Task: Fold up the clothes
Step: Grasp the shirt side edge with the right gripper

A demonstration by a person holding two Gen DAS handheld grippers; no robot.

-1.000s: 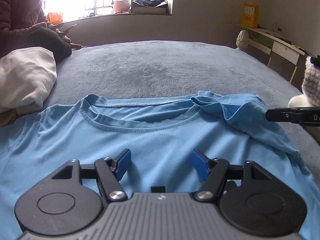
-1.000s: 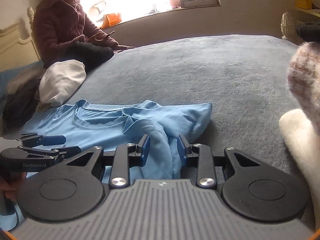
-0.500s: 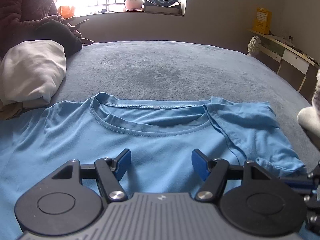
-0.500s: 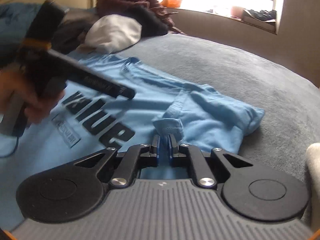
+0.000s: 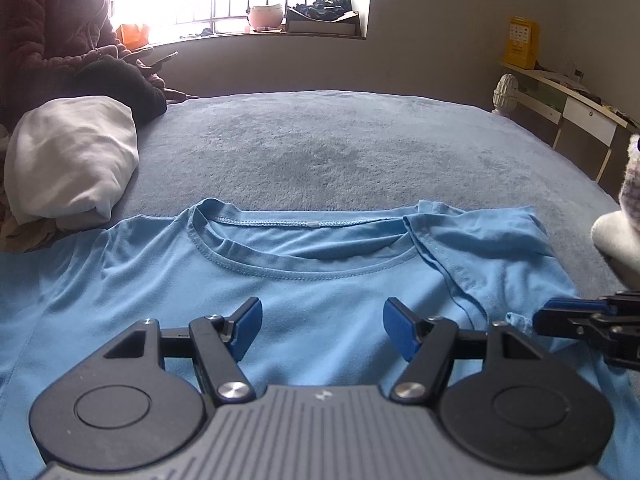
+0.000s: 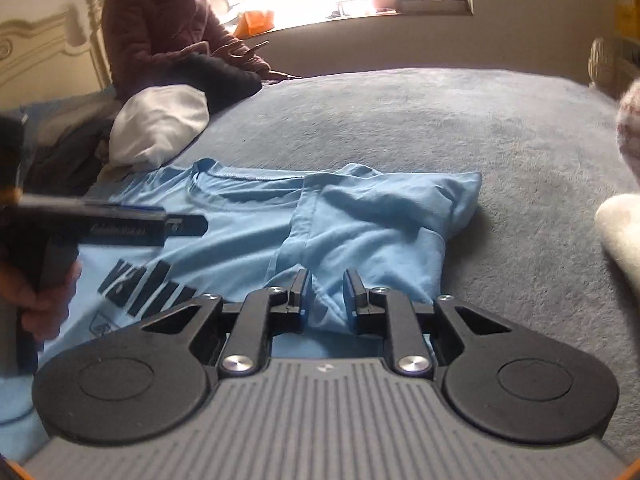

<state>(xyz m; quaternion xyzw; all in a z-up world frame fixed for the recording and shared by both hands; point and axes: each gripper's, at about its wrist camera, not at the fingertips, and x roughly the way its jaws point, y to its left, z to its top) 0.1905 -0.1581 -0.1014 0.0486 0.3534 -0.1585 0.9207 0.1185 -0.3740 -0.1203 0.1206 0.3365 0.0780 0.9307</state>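
Ahead of both tongs, a blue shirt (image 5: 304,292) lies face up on the bed (image 5: 340,152), collar (image 5: 304,240) at the far edge and its printed chest toward the person holding the tools. Its long axis, collar to hem, runs straight away from the left tongs (image 5: 322,330); the hem is out of view below the cameras.

Those left tongs hang released, blue pads wide apart, just over the chest and short of the collar, with nothing between them. The right tongs (image 6: 323,292) stand parted a little, with a ridge of sleeve (image 6: 360,232) cloth rising in the gap; neither pad looks pressed against it, so I judge them released rather than gripping. In the left view they come in from the right, their tips just beside the sleeve's cuff.

That right sleeve is already turned in over the body, its fold line running from the collar's right end down toward the right tongs. The left sleeve spreads flat, well out to the left of the left tongs, and so nearer that hand. By my reading one side is folded and the other is open, so the fold seems partway along.

A white bundle (image 5: 72,160) sits beyond the left sleeve, near the shoulder. No container is in view; another person (image 6: 160,28) sits at the far left of the bed.
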